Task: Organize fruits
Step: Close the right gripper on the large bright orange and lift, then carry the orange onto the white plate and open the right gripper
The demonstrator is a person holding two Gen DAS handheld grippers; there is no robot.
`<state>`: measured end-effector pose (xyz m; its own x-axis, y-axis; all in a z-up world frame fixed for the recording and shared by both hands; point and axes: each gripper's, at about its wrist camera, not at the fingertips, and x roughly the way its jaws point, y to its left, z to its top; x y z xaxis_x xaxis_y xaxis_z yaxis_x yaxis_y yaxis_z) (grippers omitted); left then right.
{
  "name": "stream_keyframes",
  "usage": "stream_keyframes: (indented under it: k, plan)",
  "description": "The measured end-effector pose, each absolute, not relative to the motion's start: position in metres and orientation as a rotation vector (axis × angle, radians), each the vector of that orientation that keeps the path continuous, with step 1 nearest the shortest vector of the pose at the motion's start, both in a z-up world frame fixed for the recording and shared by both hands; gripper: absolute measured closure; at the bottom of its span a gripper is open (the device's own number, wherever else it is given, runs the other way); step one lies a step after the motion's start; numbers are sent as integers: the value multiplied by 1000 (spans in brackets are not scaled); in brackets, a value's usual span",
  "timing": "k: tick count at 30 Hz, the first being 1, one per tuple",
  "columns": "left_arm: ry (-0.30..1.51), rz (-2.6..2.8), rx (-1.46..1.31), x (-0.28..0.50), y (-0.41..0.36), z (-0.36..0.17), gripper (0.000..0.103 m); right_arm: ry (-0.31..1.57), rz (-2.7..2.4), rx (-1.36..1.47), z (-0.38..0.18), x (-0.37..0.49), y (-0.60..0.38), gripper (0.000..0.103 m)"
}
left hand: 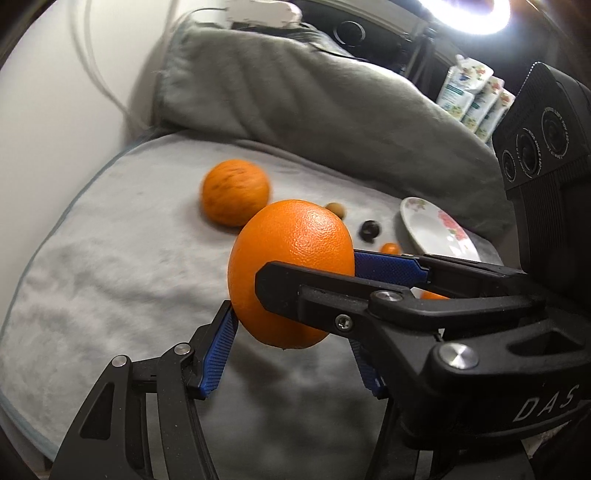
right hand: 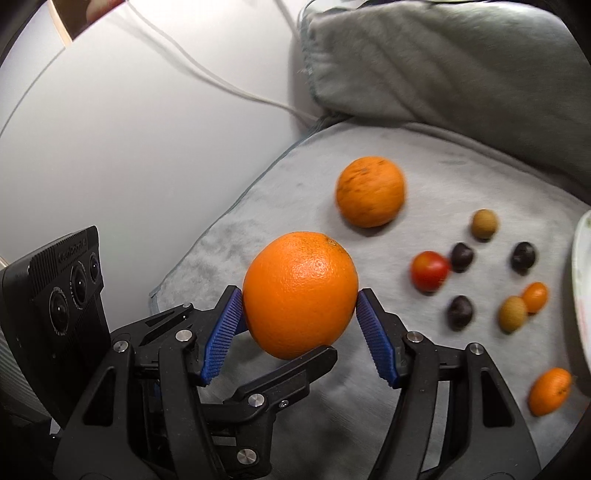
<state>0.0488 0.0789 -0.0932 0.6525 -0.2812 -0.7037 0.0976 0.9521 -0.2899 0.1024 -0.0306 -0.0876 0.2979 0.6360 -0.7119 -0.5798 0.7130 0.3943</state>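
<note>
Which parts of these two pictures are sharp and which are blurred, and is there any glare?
Left wrist view: the held smooth orange is sharp, the speckled orange behind is smeared, and a ring light glares top right. Right wrist view: same orange sharp, small fruits blurred.

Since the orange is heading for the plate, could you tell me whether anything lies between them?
Yes. Small fruits lie scattered on the grey cloth between the held orange and the plate: a red one, dark ones and small orange ones.
</note>
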Motion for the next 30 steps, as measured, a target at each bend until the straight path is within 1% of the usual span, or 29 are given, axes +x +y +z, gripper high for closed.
stream_keyframes:
  k: [18, 30]
  plan:
    - [818, -448, -122, 79, -47, -72, 44, 880, 579, 172, -57, 100, -177, 36]
    - [848, -507, -52, 91, -104, -77, 44, 892, 498, 283, -67, 111, -240, 36]
